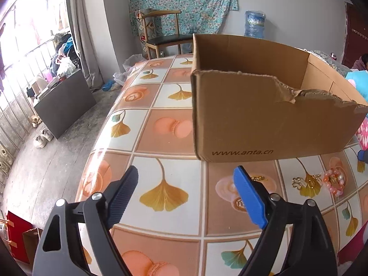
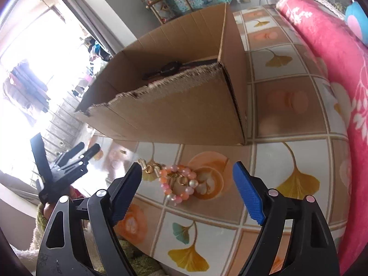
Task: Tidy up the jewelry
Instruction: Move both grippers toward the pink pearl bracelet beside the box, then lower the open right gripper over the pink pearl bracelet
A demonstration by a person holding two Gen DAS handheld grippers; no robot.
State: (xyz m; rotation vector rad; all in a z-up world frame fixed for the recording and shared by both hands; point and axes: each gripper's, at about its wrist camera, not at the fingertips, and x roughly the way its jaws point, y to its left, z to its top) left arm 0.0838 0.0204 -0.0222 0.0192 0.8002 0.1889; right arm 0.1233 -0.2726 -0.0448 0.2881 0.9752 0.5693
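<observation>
A pink and white bead bracelet (image 2: pixel 179 181) lies on the ginkgo-patterned tablecloth (image 2: pixel 287 87), with small gold pieces (image 2: pixel 149 166) just to its left. My right gripper (image 2: pixel 187 169) is open over them, pads off the beads. A torn cardboard box (image 2: pixel 184 112) stands just behind, with a black watch (image 2: pixel 170 67) inside. In the left wrist view my left gripper (image 1: pixel 186 174) is open over bare cloth in front of the box (image 1: pixel 253 115). The gold pieces (image 1: pixel 299 182) and bracelet (image 1: pixel 333 181) lie to its right, and another gold bit (image 1: pixel 258 179) peeks from behind the blue finger.
A pink flowered blanket (image 2: pixel 333 69) borders the table on the right. The table's left edge (image 1: pixel 101 142) drops to the floor, where shoes (image 1: pixel 42 138) lie. A wooden chair (image 1: pixel 161 36) and a water jug (image 1: pixel 254 24) stand beyond the far end.
</observation>
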